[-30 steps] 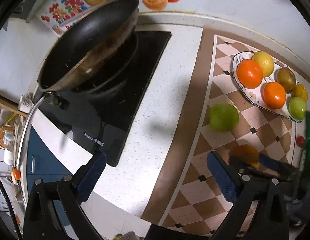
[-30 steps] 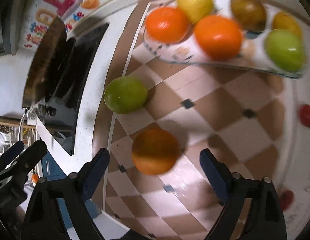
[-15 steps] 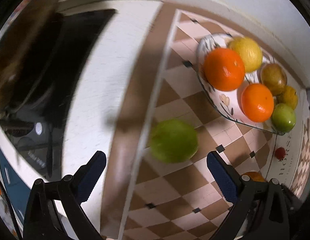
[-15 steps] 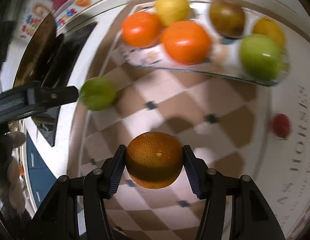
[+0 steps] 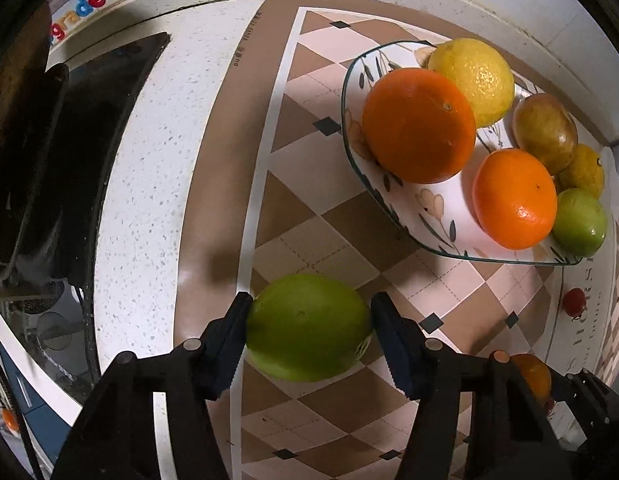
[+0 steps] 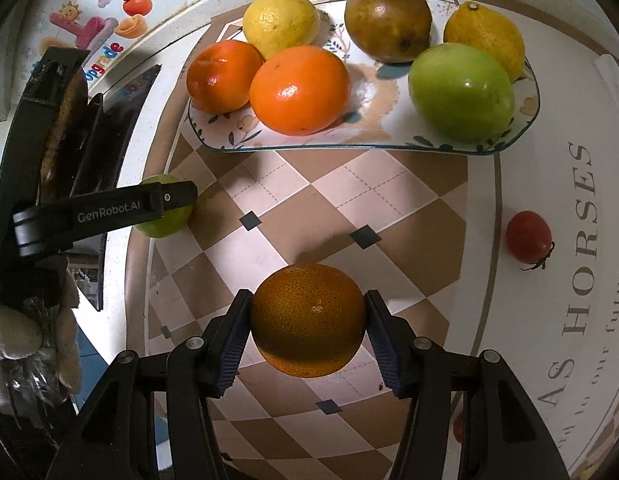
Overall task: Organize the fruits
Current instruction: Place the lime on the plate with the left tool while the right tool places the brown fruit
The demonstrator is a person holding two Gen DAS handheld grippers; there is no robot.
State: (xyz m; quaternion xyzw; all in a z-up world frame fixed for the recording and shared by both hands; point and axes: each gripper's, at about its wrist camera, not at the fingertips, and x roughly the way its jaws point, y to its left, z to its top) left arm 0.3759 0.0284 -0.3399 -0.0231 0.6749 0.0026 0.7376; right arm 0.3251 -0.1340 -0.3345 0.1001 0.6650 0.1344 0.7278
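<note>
L tool (image 5: 309, 336) jaws just closed onto green fruit (image 5: 307, 326), now pinched btwn pads, just fwd of fingers. R tool (image 6: 307, 330) was closing too, now clamps orange (image 6: 307, 324). Both ready to carry to plate (image 6: 525, 128) ahead, I'd say. R view shows tomato (image 6: 528, 241) to tool's right on counter (image 5: 149, 200); L view shows cooktop (image 5: 109, 128) far left.

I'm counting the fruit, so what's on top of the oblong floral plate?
On the oblong floral plate: two oranges, two yellow lemons, a brownish round fruit and a green apple. Anything hidden behind them can't be seen.
</note>
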